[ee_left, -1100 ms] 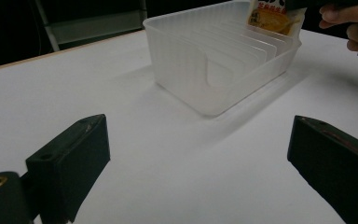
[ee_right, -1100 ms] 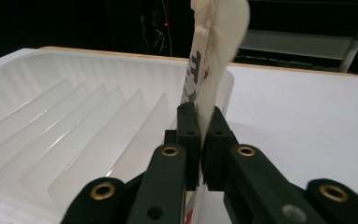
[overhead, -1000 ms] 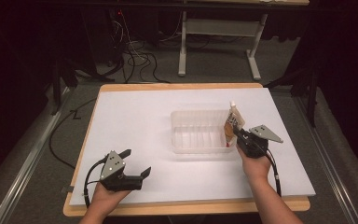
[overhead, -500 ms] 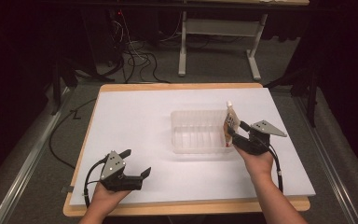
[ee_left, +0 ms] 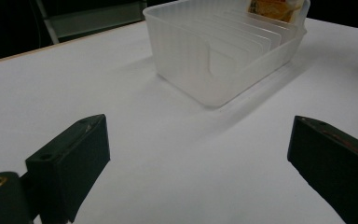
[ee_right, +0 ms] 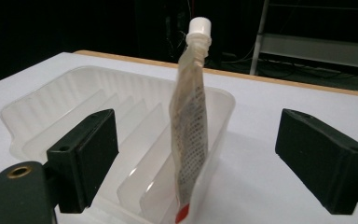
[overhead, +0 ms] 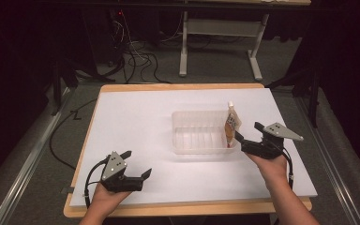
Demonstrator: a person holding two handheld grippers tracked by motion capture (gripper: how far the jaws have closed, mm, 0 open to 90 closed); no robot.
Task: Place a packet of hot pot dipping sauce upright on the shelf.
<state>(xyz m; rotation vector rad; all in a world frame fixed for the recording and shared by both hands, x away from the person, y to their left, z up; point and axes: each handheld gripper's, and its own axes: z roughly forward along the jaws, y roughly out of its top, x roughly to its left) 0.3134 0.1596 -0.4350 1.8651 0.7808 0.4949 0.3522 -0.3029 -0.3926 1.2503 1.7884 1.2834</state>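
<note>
Holding two grippers, my left [overhead: 138, 165] and my right [overhead: 247, 133], both with jaws spread and empty, beside one slotted tray [overhead: 199, 140] containing one upright pouch [overhead: 232, 125].

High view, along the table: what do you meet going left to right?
Left gripper → clear plastic container → upright pouch at the container's right end → right gripper.
</note>
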